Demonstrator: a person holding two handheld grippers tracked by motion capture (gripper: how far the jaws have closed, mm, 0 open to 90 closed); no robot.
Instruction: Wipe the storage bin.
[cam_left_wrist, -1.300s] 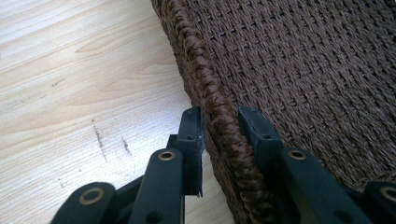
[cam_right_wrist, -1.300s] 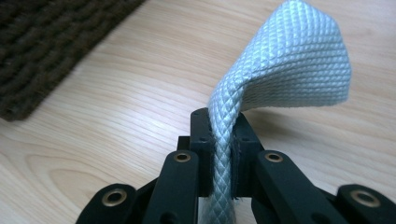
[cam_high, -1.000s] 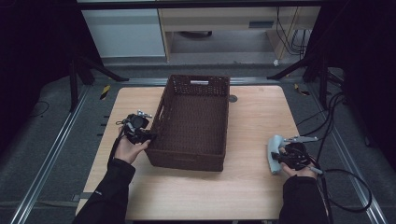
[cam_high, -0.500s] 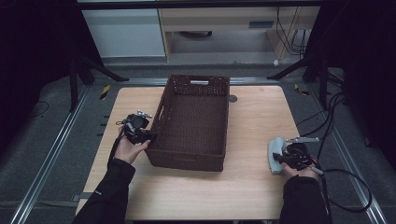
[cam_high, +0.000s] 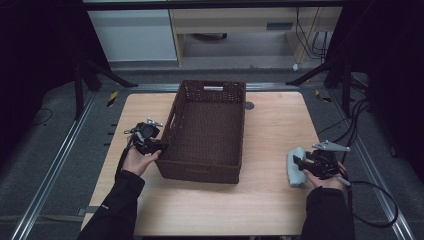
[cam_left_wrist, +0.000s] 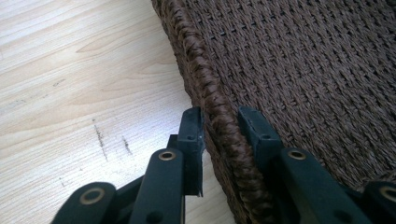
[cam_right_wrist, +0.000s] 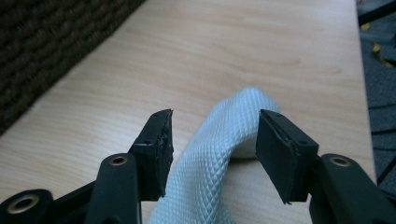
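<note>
A wooden surface (cam_high: 270, 200) carries a dark wicker basket (cam_high: 207, 132) at its middle; stiff and light, it is judged best held by its braided rim. That left rim is clamped by the left tool (cam_left_wrist: 219, 128). At the near right, a soft pale-blue cloth (cam_right_wrist: 210, 158), limp and easily pinched mid-fold, is straddled by the right tool (cam_right_wrist: 212, 133), whose jaws have just been opening and stand wide around it.

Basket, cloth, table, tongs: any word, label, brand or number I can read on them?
None can be read.
Basket: plain brown weave; the pale patch at its far handle is too small to tell.
Cloth: pale blue, textured, no print.
Table: bare wood.
</note>
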